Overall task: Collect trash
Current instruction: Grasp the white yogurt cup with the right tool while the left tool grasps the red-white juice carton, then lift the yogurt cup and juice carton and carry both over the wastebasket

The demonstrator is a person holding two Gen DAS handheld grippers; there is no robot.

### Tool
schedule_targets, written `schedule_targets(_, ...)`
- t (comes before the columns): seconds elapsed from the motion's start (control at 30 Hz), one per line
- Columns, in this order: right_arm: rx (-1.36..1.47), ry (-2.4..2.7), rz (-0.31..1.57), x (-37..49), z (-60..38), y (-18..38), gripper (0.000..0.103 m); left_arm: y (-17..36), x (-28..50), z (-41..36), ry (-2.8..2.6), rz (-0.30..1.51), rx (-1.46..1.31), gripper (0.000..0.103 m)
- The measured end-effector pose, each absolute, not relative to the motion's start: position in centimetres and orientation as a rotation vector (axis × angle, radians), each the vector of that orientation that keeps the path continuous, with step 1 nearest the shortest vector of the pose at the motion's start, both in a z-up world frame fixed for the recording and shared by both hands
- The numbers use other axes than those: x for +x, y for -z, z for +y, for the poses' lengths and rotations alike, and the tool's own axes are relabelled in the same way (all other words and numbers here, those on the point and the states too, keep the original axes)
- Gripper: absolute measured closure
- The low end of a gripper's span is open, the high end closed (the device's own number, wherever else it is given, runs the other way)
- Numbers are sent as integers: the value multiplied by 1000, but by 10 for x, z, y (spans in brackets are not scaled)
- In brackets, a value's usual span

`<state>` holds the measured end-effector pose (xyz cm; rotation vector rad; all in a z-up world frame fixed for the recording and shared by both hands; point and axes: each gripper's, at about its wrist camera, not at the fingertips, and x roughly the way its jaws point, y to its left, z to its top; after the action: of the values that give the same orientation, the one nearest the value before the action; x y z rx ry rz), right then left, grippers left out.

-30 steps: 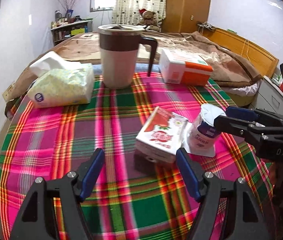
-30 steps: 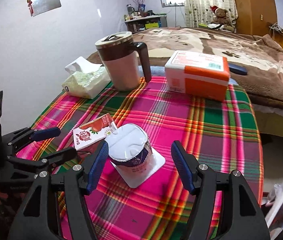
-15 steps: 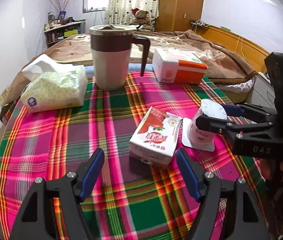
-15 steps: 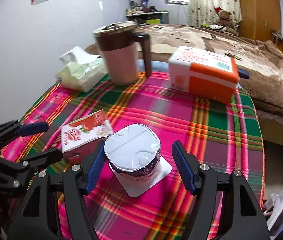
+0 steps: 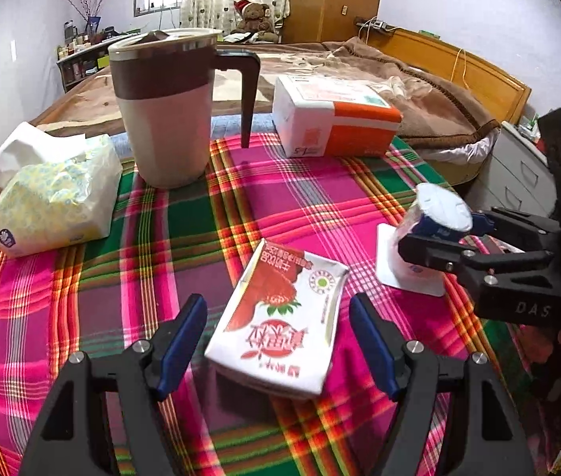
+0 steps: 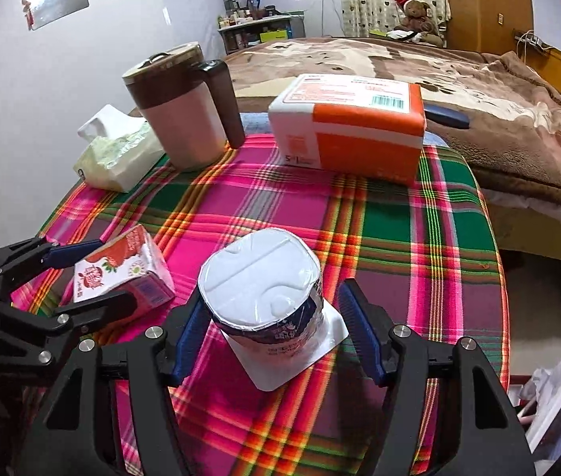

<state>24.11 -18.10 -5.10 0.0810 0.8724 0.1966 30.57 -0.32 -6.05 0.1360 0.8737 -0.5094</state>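
A red and white strawberry milk carton [image 5: 280,317] lies on the plaid tablecloth [image 5: 288,194]. My left gripper [image 5: 278,341] is open, with the carton between its blue fingers. The carton also shows in the right wrist view [image 6: 121,273], where the left gripper [image 6: 94,273] straddles it. A white-lidded yogurt cup [image 6: 264,289] stands upside down on its lid flange. My right gripper [image 6: 272,329] is open, with the cup between its fingers. In the left wrist view the cup [image 5: 431,234] sits inside the right gripper [image 5: 447,234].
A brown and pink lidded mug [image 5: 165,111], a tissue pack [image 5: 54,202] and an orange and white box [image 5: 332,119] stand at the table's far side. A bed [image 6: 419,63] lies beyond. A white bin edge [image 6: 558,408] shows low right.
Both grippers have moved forward: the carton now lies between the left fingers and the cup sits deeper between the right fingers. Both stay open.
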Motion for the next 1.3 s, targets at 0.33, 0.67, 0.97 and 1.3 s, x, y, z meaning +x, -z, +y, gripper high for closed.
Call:
schedule_targets(0.33,76,-197,869,244,-183,56,46,65,307,-7,473,867,161,32)
schedule_targets(0.67,83,-194,861,241,-184,55,47,61,304,-7,462,857,146,40)
schedule_targets(0.97,84,-191,839,226,-187,45,47,45,285,-7,438,816,131,40)
schedule_targets(1.3,115,-167,795,191,-205,23,47,20,245,-21,447,768,152,40)
